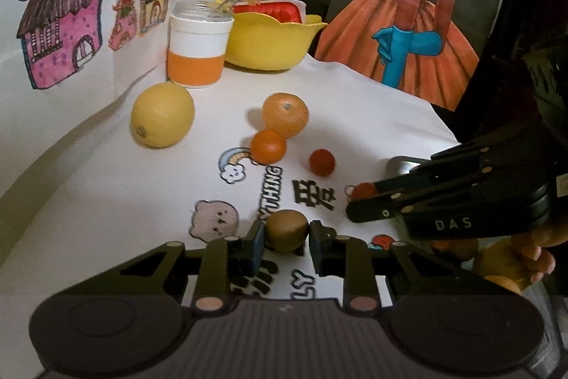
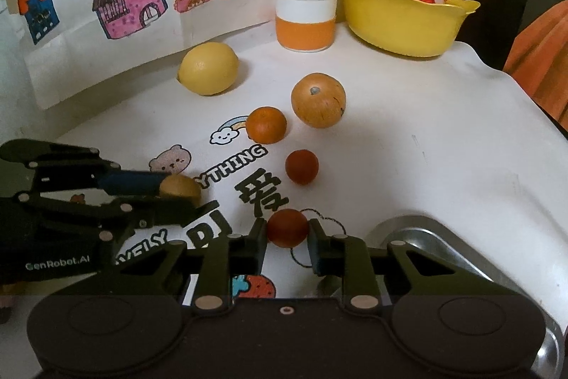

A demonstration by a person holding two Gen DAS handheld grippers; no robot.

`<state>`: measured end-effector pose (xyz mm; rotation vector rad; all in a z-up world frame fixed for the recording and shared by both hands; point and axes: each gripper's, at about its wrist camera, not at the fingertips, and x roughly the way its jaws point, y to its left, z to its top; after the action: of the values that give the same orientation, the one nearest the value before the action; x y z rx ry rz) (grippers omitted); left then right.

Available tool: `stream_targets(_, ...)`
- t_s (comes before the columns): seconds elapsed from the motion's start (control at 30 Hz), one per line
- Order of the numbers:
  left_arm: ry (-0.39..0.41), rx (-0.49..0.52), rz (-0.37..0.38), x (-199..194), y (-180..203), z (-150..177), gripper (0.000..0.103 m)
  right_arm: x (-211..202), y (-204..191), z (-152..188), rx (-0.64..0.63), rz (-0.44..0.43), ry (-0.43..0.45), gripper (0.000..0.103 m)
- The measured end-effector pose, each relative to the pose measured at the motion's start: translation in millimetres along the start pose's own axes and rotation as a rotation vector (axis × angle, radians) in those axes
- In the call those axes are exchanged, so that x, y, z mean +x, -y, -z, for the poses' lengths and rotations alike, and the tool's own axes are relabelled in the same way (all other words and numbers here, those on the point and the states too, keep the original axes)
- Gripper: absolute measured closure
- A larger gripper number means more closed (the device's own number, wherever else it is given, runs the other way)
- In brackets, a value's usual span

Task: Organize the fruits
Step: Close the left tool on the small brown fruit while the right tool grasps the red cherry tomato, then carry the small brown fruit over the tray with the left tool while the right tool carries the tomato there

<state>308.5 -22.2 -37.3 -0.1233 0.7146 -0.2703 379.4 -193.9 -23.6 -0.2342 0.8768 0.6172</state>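
Observation:
A brown kiwi (image 1: 287,229) sits between the fingertips of my left gripper (image 1: 287,237), which is shut on it just above the printed white cloth. The right wrist view shows the same kiwi (image 2: 179,189) in that gripper (image 2: 177,198) at the left. My right gripper (image 2: 287,235) is shut on a small red tomato (image 2: 287,228); from the left wrist it appears as the right gripper (image 1: 358,198) with the tomato (image 1: 364,190) at its tips. Loose on the cloth lie a lemon (image 2: 208,69), a big orange (image 2: 318,100), a small mandarin (image 2: 266,125) and a second tomato (image 2: 301,166).
A yellow bowl (image 2: 401,23) holding a red packet stands at the back, beside a white-and-orange jar (image 2: 305,16) with yellow flower twigs. A metal tray (image 2: 426,237) lies at the near right. Paper drawings line the back wall. A hand (image 1: 514,254) holds the right gripper.

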Motion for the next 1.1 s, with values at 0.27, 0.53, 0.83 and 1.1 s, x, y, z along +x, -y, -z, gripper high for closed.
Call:
stream_targets(0.27, -0.025, 0.021, 0.019, -4.8, 21.9, 4.6, 0.074, -16.5, -2.3, 11.4, -0.002, 0.005, 0.086, 0.077)
stream_targets(0.53, -0.026, 0.040, 0.027, -10.4, 43.9, 1.9, 0.074, -42.3, 20.7, 23.5, 0.083, 0.019, 0.163, 0.077)
stream_targets(0.83, -0.024, 0.038, 0.068, -3.5, 75.4, -4.8, 0.074, -75.0, 49.5, 50.5, 0.141, 0.097, 0.215, 0.077)
stream_targets(1.1, -0.001, 0.015, 0.122, 6.6, 105.3, -15.5, 0.074, -96.0, 70.8, 84.4, 0.179, 0.209, 0.247, 0.077)
